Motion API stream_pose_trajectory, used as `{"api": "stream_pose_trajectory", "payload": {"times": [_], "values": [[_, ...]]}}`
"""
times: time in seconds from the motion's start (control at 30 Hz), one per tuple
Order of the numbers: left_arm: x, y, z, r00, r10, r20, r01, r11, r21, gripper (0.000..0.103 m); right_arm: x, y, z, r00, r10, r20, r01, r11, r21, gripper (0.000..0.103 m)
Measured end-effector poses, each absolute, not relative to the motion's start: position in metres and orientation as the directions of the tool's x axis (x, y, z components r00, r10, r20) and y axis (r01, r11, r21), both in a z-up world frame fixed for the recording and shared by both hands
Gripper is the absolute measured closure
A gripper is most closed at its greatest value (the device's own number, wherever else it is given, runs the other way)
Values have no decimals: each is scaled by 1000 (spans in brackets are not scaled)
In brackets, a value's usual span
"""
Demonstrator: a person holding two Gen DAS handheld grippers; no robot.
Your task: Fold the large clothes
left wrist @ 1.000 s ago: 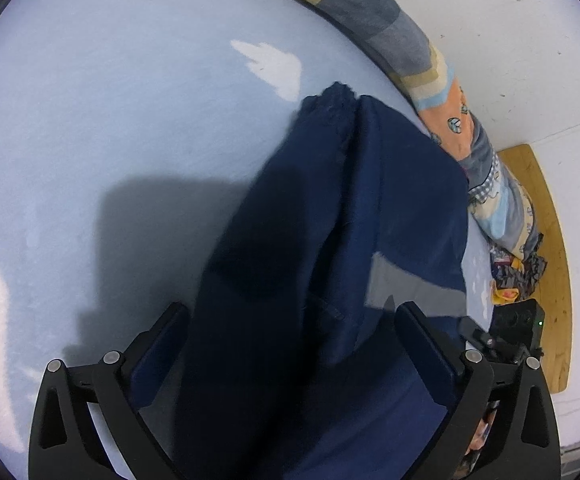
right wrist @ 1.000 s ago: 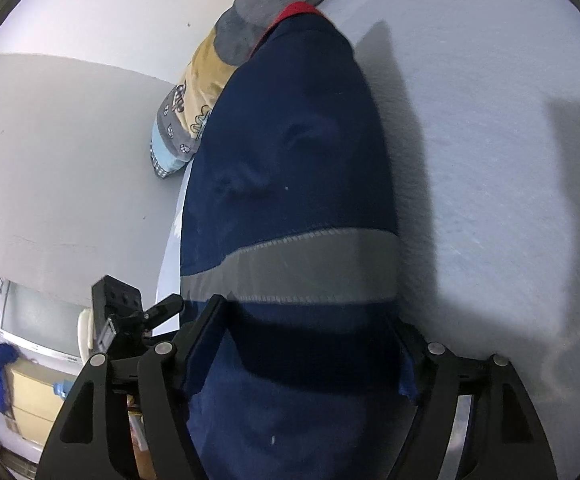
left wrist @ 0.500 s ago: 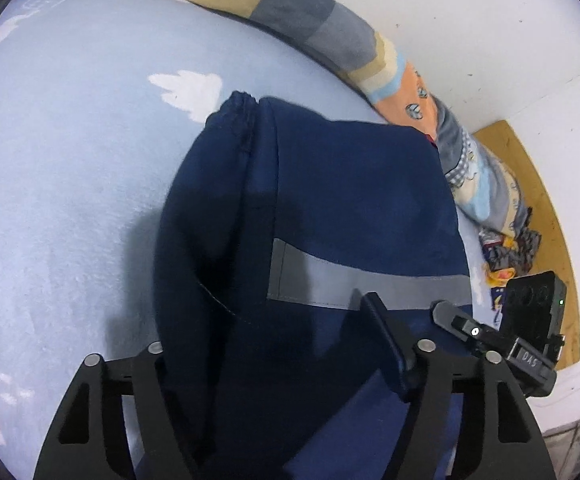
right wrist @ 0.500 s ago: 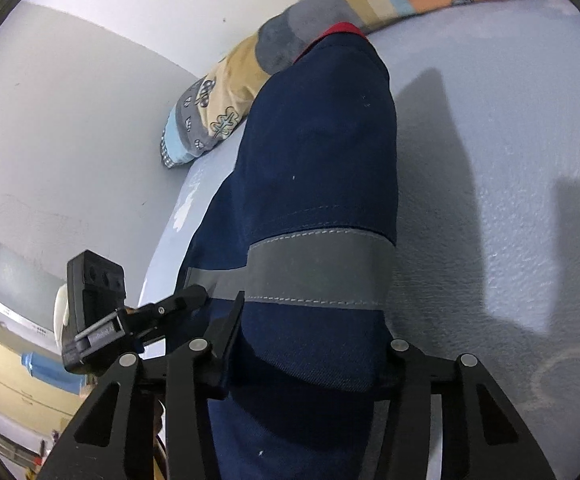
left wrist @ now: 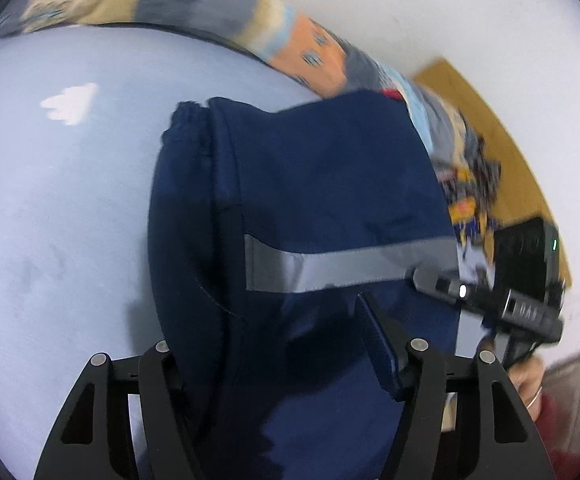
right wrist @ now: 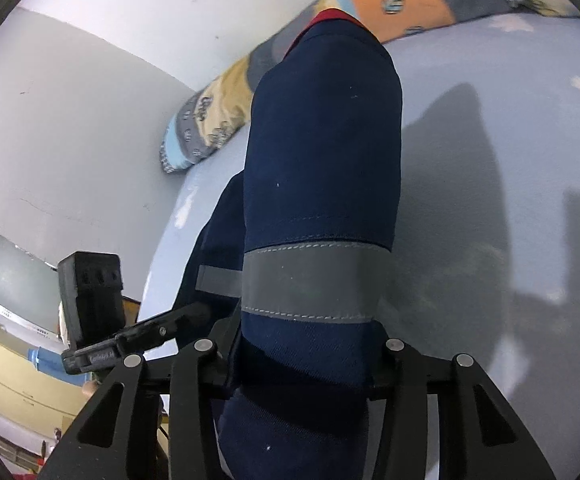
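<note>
— Listing item one: what is it, and where does it sit?

— Navy work garment (left wrist: 310, 184), heavy cloth, with a grey reflective band (left wrist: 330, 264) across it and a sliver of red lining (right wrist: 330, 14) at its far end. It hangs doubled between the two tools, its far end reaching down to the pale blue bed sheet (left wrist: 62, 208); whether that end rests on the sheet cannot be told. A gathered cuff or hem (left wrist: 184, 114) shows at the upper left edge in the left wrist view.

— Item two, the holders?

— Left gripper (left wrist: 282, 344): jaws at a narrow setting, closed on a fold of the navy cloth, which bunches between them. Right gripper (right wrist: 302, 356): jaws likewise clamped on the garment, just below the grey band, the cloth filling the gap. Each tool appears in the other's view, close alongside.

— Item three, surroundings?

— Patchwork quilt (left wrist: 194, 4) in tan, grey, orange and light blue, rolled along the far edge of the bed against a white wall (right wrist: 110, 80). A wooden board (left wrist: 506, 152) at the right of the left view, with small dark clutter on it, blurred. A hand (left wrist: 530, 380) and a dark red sleeve (left wrist: 558, 428) behind the right tool. An old monitor (right wrist: 6, 280) at the lower left of the right view.
</note>
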State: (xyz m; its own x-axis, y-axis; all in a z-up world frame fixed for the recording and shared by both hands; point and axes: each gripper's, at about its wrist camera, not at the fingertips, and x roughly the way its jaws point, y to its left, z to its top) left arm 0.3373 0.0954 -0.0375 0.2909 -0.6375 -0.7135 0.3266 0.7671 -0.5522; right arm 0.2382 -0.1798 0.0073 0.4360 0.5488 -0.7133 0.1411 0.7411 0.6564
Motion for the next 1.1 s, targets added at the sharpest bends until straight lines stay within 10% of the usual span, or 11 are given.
{"api": "stream_pose_trajectory", "payload": {"times": [0.27,0.67,0.93,1.1], "values": [[297,14,-47,201,-628,-752,379,757,-532,40,187,-229,4,398,406,-823,254,813,524,58],[294,-18,-57,403,-262,-877,268,950,-161,27,169,-228,27,391,164,-906,366,875,317,42],[201,-59,-29,572,-100,-814,337,933,123,29,123,-152,48,446,100,-889,199,958,208,71],[165,-51,-58,541,-71,-838,357,922,152,26,130,-143,11,333,80,-939,192,970,151,72]]}}
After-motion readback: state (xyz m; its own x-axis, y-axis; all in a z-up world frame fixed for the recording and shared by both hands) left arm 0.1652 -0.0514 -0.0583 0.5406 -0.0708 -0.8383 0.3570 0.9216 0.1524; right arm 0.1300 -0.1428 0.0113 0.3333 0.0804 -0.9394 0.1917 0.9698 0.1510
